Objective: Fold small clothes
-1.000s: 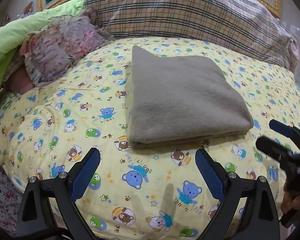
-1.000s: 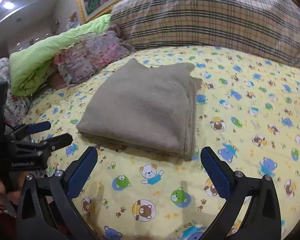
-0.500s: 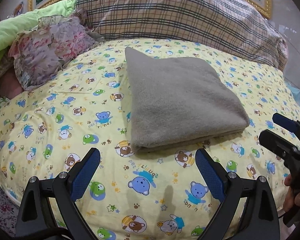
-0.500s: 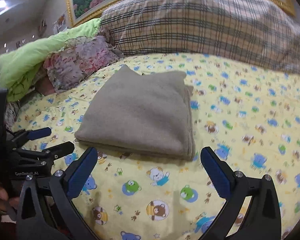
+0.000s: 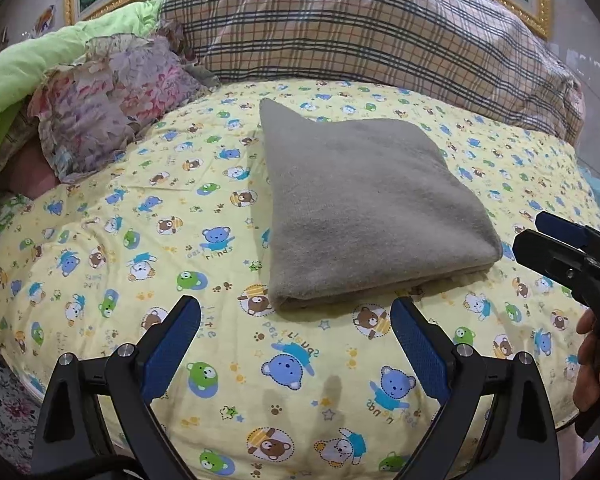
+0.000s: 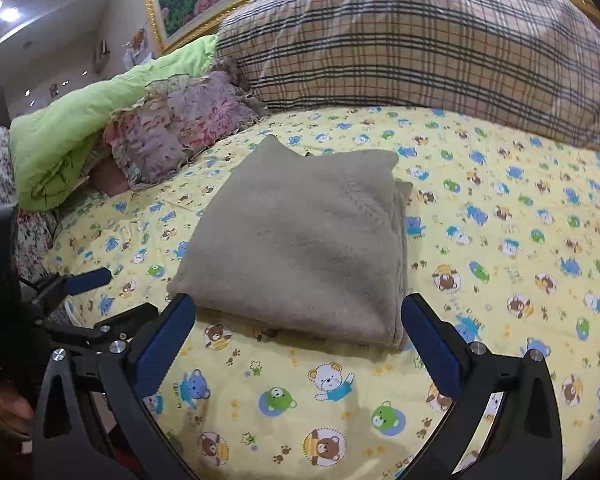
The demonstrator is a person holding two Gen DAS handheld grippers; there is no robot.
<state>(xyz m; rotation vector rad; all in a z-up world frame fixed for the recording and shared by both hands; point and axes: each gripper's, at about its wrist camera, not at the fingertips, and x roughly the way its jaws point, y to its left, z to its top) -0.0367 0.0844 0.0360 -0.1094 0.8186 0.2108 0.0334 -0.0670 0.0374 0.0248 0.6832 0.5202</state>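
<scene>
We have drawn both grippers — left gripper (image 5: pixel 296 340), right gripper (image 6: pixel 300 332) — nearer the folded grey cloth (image 5: pixel 368 208) on the bed (image 5: pixel 120 240); fingers spread wide, empty. Its long axis runs away from us.

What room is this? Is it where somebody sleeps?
Most likely a bedroom: a bed with a yellow teddy-bear sheet, a big plaid pillow at its head, and a green quilt bunched beside it. A folded grey cloth lies on the sheet.
</scene>
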